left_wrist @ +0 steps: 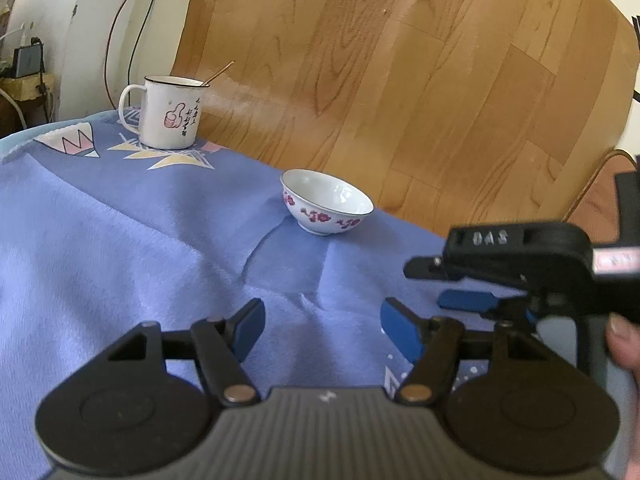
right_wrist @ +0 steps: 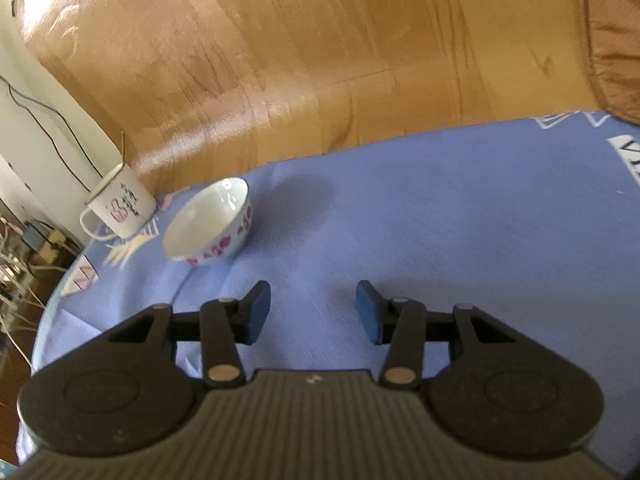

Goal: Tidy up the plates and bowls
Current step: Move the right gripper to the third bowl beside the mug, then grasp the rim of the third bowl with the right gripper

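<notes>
With both our left gripper (left_wrist: 322,330) and right gripper (right_wrist: 313,312) part-open and empty over the blue tablecloth (right_wrist: 440,220), we judged the reach begun: the flowered white porcelain bowl (right_wrist: 208,228) sat ahead beside the enamel mug (right_wrist: 120,206), needing a rim grasp.

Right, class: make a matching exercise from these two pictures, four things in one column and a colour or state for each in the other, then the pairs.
1 mug
2 bowl
3 cloth
4 left gripper

a plain blue with a patterned edge
b jaws apart, nothing between them
c holds a thin stick
d empty, red flowers outside

Pairs: 1-c, 2-d, 3-a, 4-b
</notes>
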A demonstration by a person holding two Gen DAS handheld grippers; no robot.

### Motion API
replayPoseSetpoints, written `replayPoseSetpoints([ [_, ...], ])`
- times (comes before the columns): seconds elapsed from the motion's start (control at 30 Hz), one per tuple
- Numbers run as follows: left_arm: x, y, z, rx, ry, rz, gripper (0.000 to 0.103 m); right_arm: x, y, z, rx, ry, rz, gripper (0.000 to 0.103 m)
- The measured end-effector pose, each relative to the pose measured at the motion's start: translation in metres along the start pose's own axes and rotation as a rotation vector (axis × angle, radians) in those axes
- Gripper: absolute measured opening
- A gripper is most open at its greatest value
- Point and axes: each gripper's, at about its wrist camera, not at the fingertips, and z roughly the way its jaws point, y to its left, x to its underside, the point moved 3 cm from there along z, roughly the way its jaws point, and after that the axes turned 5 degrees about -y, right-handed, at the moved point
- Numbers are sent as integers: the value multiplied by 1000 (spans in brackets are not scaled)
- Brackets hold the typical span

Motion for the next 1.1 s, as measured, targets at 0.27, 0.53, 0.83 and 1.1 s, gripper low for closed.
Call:
replayPoseSetpoints([
  [0.27, 0, 4, 2, 0, 5, -24, 66, -17, 5, 27, -74, 25, 68, 50],
  [0.53, 0, 5, 2, 0, 6, -33, 67, -30, 19, 45, -104, 13, 28, 52],
  [0.83, 0, 4, 2, -3, 2, -23, 69, -38, 12, 53, -98, -17, 43, 53],
  [1.1, -1, 5, 2, -7, -3, -25, 70, -47, 16, 46, -134, -72, 51, 57],
])
